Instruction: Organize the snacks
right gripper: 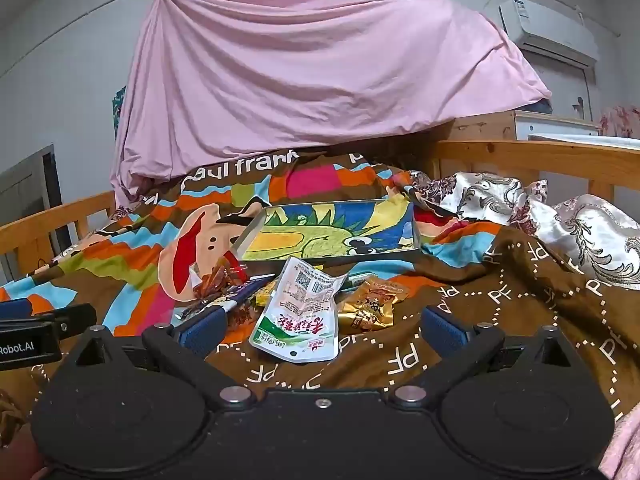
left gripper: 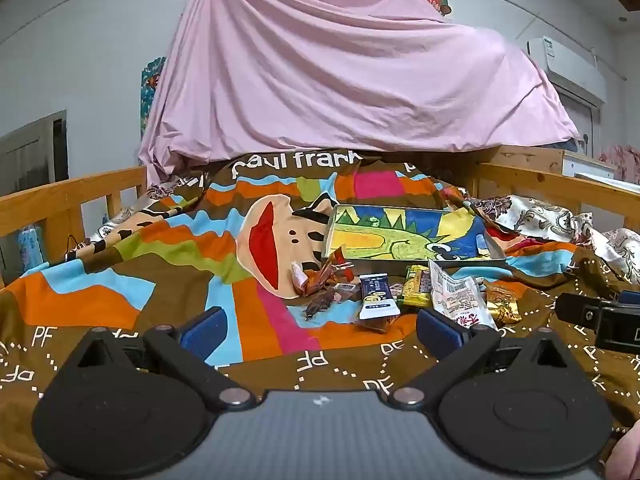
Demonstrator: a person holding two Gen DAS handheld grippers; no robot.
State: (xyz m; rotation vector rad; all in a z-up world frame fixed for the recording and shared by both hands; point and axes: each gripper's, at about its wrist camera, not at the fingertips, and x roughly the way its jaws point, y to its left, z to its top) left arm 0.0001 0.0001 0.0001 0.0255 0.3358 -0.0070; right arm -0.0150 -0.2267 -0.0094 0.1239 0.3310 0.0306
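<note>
With both grippers' fingers spread and empty, take the white pouch [right gripper: 298, 316] by its edge, then the tray [right gripper: 416, 236].

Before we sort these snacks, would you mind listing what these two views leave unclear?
- Left wrist view: the right gripper is cut off by the right edge.
- Right wrist view: the green packet lies mostly under the white pouch.
- Both views: the print on the gold packet is too small to read.
- Left wrist view: the tray has its near rim partly hidden by the wrappers.
</note>
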